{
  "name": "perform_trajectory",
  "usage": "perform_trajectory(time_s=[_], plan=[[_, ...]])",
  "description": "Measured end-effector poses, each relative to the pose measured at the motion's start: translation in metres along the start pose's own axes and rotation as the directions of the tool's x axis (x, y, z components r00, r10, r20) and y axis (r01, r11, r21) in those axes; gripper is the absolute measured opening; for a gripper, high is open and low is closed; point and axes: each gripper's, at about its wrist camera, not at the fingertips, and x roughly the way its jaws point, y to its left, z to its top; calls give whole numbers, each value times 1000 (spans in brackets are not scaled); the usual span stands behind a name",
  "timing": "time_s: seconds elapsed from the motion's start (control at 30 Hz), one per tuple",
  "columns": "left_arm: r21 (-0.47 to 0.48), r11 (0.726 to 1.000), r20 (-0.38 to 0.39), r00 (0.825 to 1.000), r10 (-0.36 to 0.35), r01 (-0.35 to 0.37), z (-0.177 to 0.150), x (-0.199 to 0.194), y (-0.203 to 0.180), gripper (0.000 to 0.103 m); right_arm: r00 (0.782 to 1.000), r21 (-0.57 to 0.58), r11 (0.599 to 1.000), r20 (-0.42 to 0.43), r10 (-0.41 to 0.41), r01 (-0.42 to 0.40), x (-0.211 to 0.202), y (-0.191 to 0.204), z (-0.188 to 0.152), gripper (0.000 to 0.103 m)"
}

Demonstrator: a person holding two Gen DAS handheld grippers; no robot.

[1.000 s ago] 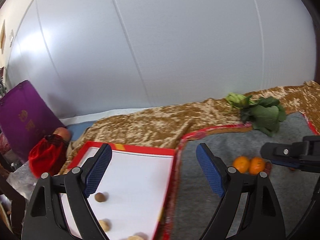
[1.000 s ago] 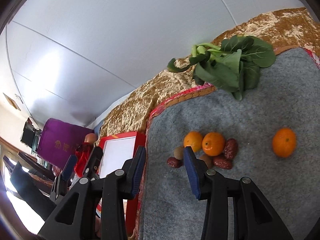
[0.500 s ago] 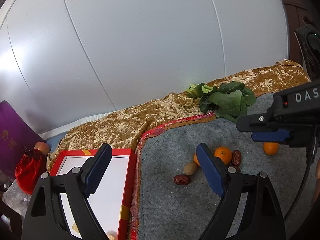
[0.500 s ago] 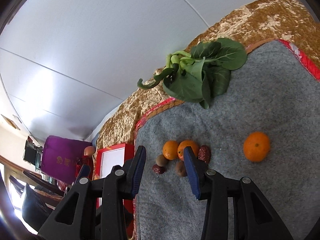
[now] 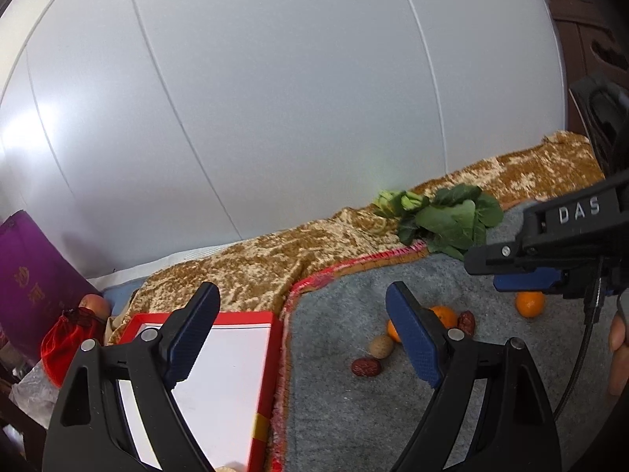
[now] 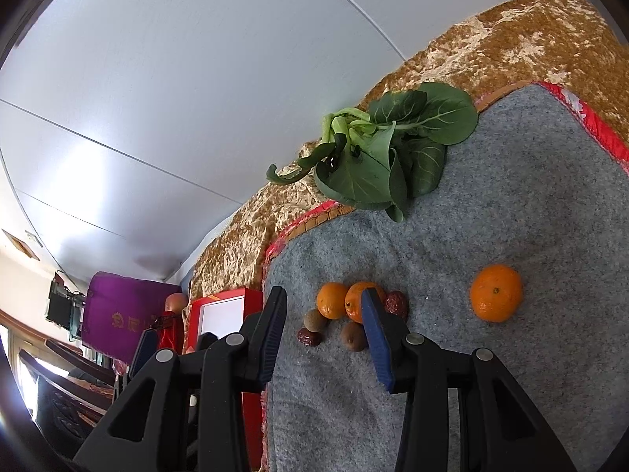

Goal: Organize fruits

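On the grey felt mat [image 6: 491, 373] lies a cluster of small fruits: two mandarins [image 6: 332, 299], red dates [image 6: 309, 337] and brown round fruits [image 6: 353, 336]. The cluster also shows in the left wrist view [image 5: 380, 347]. A lone mandarin [image 6: 496, 293] lies to the right; it also shows in the left wrist view [image 5: 530, 303]. My right gripper [image 6: 324, 332] is open and empty, hovering just in front of the cluster. My left gripper [image 5: 300, 330] is open and empty, above the edge between the mat and the red-framed white tray [image 5: 220, 377].
A bunch of bok choy [image 6: 385, 157] lies at the mat's far edge on a gold cloth [image 5: 275, 259]. A purple box [image 5: 27, 275], a red pouch [image 5: 67, 338] and an apple [image 5: 94, 305] sit at far left. A white wall stands behind.
My left gripper swung right, from over the tray toward the mat, so the fruit cluster came into view. My right gripper moved closer to the cluster.
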Motion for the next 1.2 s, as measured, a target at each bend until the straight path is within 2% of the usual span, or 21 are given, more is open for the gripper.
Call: perform_trajectory(time_s=[0.2, 0.27, 0.37, 0.47, 0.53, 0.63, 0.73, 0.83, 0.87, 1.0, 1.1, 1.2], plan=[[-134, 987, 37, 994, 98, -92, 2, -17, 52, 87, 1000, -26, 1000, -3, -5, 5, 4, 5, -2, 42], [-194, 972, 41, 989, 143, -132, 3, -22, 76, 87, 1000, -32, 999, -6, -8, 8, 6, 7, -3, 42], [-271, 938, 44, 971, 234, -214, 1, -31, 109, 87, 1000, -37, 999, -7, -14, 14, 8, 9, -5, 42], [-347, 883, 50, 934, 353, -316, -3, -46, 145, 87, 1000, -44, 999, -12, -19, 19, 12, 10, -6, 42], [-409, 835, 41, 907, 419, -367, -7, -57, 172, 87, 1000, -49, 998, -17, -26, 25, 15, 10, -7, 42], [-485, 764, 6, 872, 490, -426, -15, -68, 207, 91, 999, -55, 998, -28, -29, 27, 20, 12, -10, 42], [-545, 681, -34, 824, 565, -489, -26, -78, 239, 91, 999, -73, 997, -40, -37, 34, 26, 16, -14, 42], [-560, 629, -65, 786, 615, -539, -37, -82, 262, 91, 998, -91, 995, -55, -43, 37, 32, 21, -19, 42], [-563, 622, -72, 782, 619, -544, -40, -82, 268, 91, 997, -95, 995, -58, -44, 38, 34, 22, -20, 42], [-579, 608, -108, 791, 602, -543, -54, -79, 287, 91, 996, -114, 993, -70, -52, 44, 39, 27, -26, 42], [-587, 588, -121, 778, 616, -557, -62, -81, 298, 91, 995, -123, 991, -78, -58, 48, 43, 29, -29, 42], [-592, 579, -123, 773, 623, -561, -66, -84, 305, 91, 995, -130, 990, -85, -59, 48, 47, 31, -32, 42]])
